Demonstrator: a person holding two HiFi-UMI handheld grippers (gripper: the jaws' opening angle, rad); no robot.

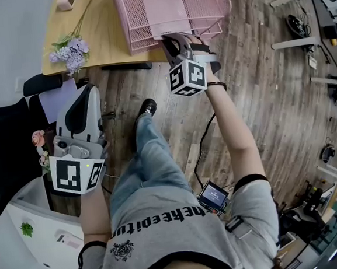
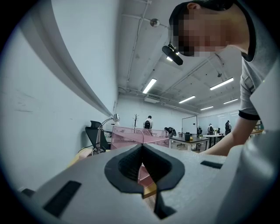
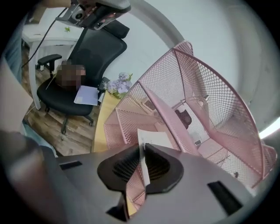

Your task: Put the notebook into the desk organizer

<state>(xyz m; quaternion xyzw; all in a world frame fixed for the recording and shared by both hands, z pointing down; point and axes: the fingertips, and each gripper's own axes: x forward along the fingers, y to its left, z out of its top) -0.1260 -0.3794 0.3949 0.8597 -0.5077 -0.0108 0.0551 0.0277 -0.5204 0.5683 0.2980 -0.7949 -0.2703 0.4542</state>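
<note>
The pink notebook [image 1: 166, 13] lies flat in the top tray of the pink mesh desk organizer [image 1: 221, 0] on the wooden desk [image 1: 99, 40]. My right gripper [image 1: 172, 38] is at the organizer's front edge. In the right gripper view the right gripper [image 3: 143, 148] is shut on the notebook's [image 3: 155, 139] thin near edge, with the organizer's [image 3: 205, 87] mesh trays right behind. My left gripper [image 1: 87, 90] hangs low to the left of the desk, away from the organizer. Its jaws [image 2: 141, 146] are shut with nothing between them, and the organizer [image 2: 131, 134] shows far off.
A bunch of purple flowers [image 1: 68, 52] lies on the desk's left end. A black office chair [image 1: 5, 145] with a sheet of paper on the seat stands left of me, and a white cabinet [image 1: 42, 230] is beside it. Wooden floor lies under the desk.
</note>
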